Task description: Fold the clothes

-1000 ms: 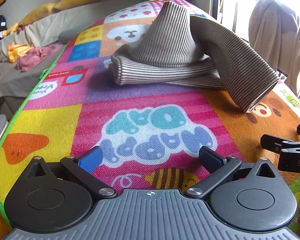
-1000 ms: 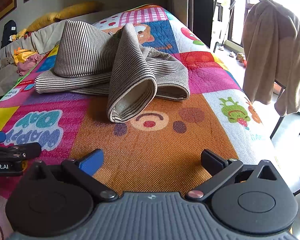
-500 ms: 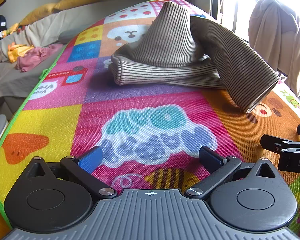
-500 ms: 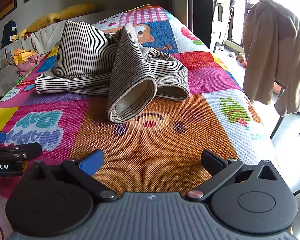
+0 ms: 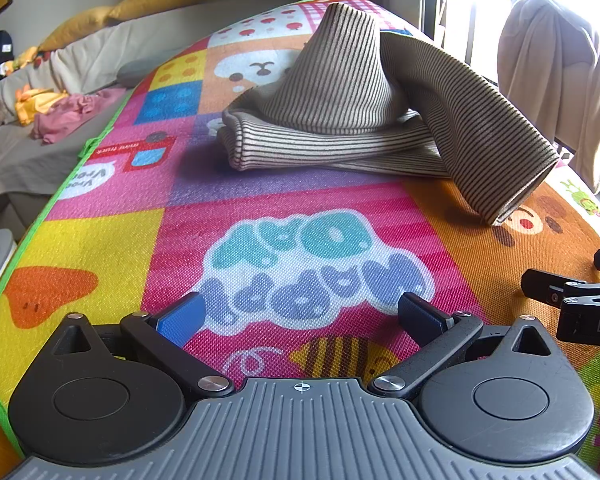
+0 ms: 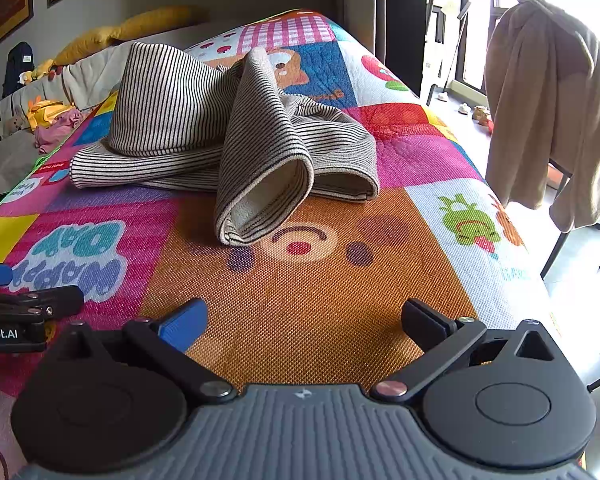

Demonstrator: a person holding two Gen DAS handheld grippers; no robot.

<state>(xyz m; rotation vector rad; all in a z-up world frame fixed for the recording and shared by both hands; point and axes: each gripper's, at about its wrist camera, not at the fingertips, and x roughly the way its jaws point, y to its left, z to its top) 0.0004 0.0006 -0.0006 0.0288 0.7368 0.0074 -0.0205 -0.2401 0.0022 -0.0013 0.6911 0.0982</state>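
A beige garment with thin dark stripes [image 5: 352, 120] lies crumpled in a loose heap on the colourful play mat [image 5: 284, 216]; one sleeve or leg arches up and down toward the near side. It also shows in the right wrist view [image 6: 220, 136], its open cuff [image 6: 268, 200] facing me. My left gripper [image 5: 300, 312] is open and empty, low over the mat, well short of the garment. My right gripper [image 6: 304, 316] is open and empty, also short of it. Each gripper shows at the edge of the other's view.
A beige cloth [image 6: 548, 100] hangs over a chair to the right of the mat, by the window. To the left a grey sofa [image 5: 60, 92] holds yellow cushions [image 5: 140, 4] and pink and yellow clothes [image 5: 56, 108]. The mat's green edge [image 5: 40, 216] runs along the left.
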